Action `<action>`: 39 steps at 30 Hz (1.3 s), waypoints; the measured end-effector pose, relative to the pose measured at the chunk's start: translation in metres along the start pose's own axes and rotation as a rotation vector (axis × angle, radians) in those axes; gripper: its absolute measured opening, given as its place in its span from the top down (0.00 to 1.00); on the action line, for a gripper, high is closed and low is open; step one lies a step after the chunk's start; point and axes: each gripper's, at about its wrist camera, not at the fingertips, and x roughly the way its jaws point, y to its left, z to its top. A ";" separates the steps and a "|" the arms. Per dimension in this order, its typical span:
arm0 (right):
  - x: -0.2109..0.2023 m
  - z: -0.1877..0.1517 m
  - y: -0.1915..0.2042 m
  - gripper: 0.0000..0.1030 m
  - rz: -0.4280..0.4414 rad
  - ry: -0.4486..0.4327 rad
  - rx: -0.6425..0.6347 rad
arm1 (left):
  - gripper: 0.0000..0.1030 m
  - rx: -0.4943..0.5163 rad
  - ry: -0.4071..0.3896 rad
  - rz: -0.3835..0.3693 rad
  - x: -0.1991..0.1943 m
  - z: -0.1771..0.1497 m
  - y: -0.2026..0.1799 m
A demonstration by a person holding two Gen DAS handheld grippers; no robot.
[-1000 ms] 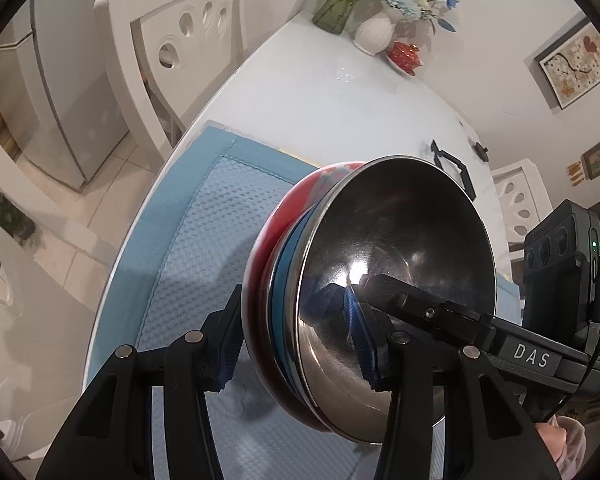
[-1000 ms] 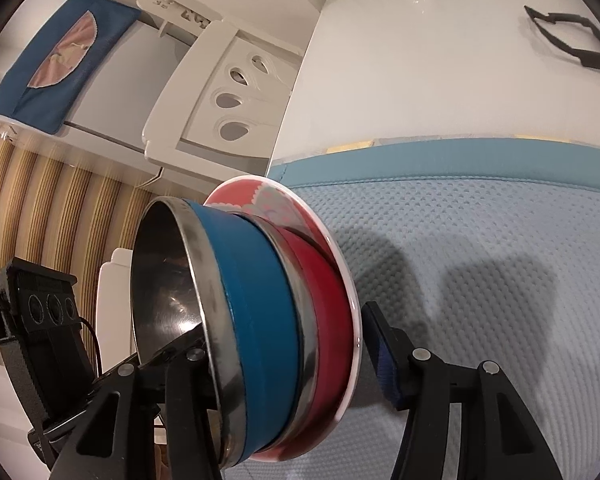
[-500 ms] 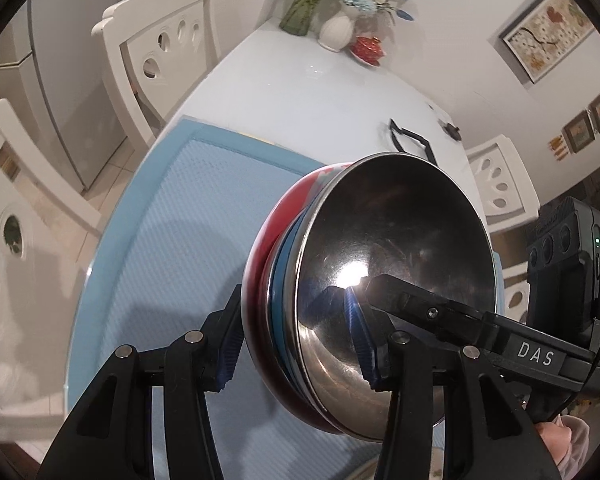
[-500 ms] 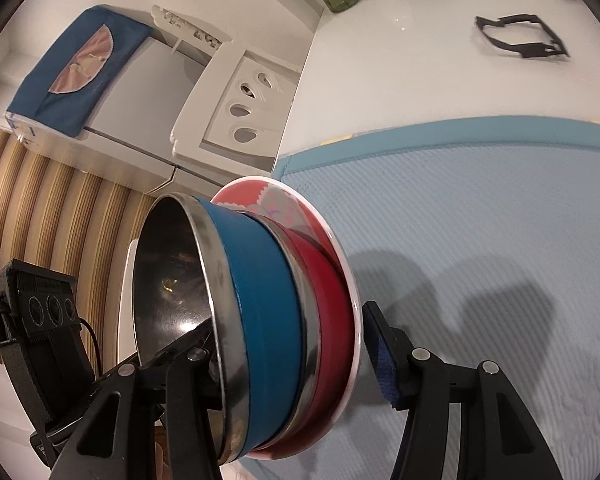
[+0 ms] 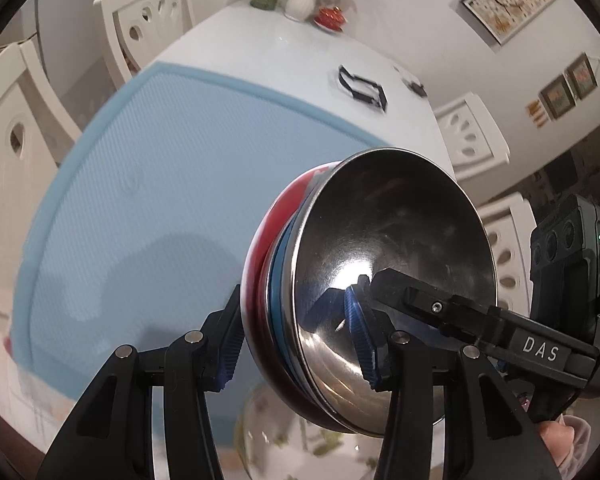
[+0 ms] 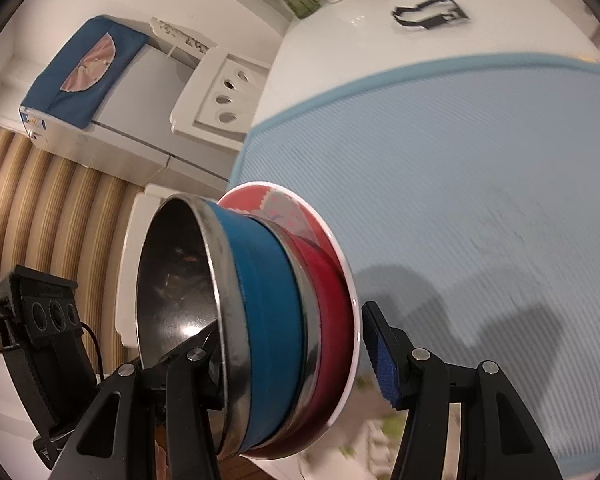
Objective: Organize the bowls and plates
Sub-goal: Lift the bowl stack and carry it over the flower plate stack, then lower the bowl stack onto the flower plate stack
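Okay so we've got the whole stack [image 6: 268,320] up in the air over the blue mat [image 5: 160,180], tipped right over on its side. It sits at about 5 o'clock in the left wrist view and 7 o'clock in the right one. The steel bowl [image 5: 396,248] is nested on top and the red plate [image 6: 336,280] is at the bottom. The left gripper [image 5: 294,340] is clamped across all of it, one pad inside the bowl and the other against the red underside. The right gripper [image 6: 296,356] straddles it too, one finger in the bowl. Its outer pad looks just beside the plate rim, though, and we honestly can't tell if it's pressing. That's our worry, because a sideways stack is only held together by the squeeze. If the two hands drift apart or twist differently, we figure the slick steel could slide off the pads. The bowls might then un-nest and the plate could peel away and drop. There's also something glassy [image 5: 268,428] at 6 o'clock right under it, too blurry to name, and it would be a bad landing spot. The mat toward 11 o'clock looks like the safer place to set it down, levelled first.
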 end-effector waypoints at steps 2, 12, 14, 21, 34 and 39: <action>-0.007 -0.017 -0.010 0.47 -0.003 0.007 0.010 | 0.57 0.008 0.012 0.003 0.001 -0.016 -0.007; -0.028 -0.087 -0.050 0.47 -0.029 0.053 0.029 | 0.57 0.013 0.058 0.008 0.012 -0.084 -0.025; -0.029 -0.096 -0.057 0.47 -0.035 0.062 0.028 | 0.57 0.013 0.063 0.007 0.015 -0.094 -0.026; -0.027 -0.111 -0.071 0.47 -0.050 0.073 0.024 | 0.57 -0.016 0.074 -0.007 0.028 -0.118 -0.024; -0.021 -0.125 -0.065 0.48 -0.114 0.086 -0.049 | 0.56 0.046 0.121 0.031 0.030 -0.133 -0.022; -0.040 -0.138 -0.037 0.34 -0.218 0.011 -0.203 | 0.40 0.151 0.064 0.108 0.004 -0.133 -0.029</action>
